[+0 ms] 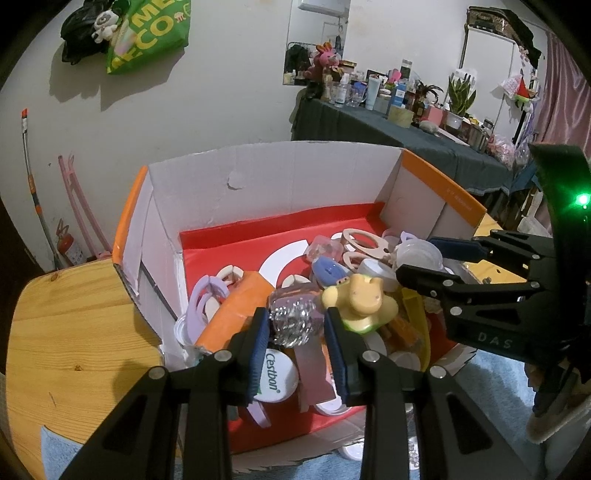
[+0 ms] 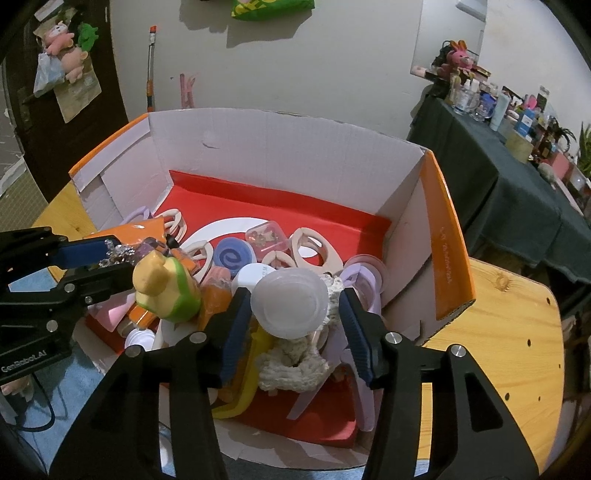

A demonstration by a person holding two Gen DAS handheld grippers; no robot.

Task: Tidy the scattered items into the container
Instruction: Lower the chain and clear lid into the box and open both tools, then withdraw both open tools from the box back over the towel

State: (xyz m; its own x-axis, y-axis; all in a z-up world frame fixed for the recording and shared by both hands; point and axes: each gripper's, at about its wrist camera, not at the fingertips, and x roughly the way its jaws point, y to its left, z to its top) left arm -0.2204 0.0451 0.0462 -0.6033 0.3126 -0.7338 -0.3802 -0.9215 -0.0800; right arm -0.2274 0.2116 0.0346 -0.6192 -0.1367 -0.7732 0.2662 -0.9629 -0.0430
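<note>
Over the cardboard box (image 2: 448, 236) sitting on the wooden desk (image 2: 498, 332), the left tool (image 1: 295, 325) is clamping a silvery scouring ball (image 1: 291, 321) above the piled clutter, while the right tool (image 2: 291, 306) is bracketing a translucent plastic lid (image 2: 290, 304) with its jaws parted, not pressing it.

This is a lived-in room of a home: a side table (image 1: 373, 125) under a dark cloth is crowded with cosmetics bottles (image 1: 373, 90) and a potted plant (image 1: 460, 99), plush toys (image 2: 64, 51) hang on a door, and a shopping bag (image 1: 151, 33) hangs on the wall.
</note>
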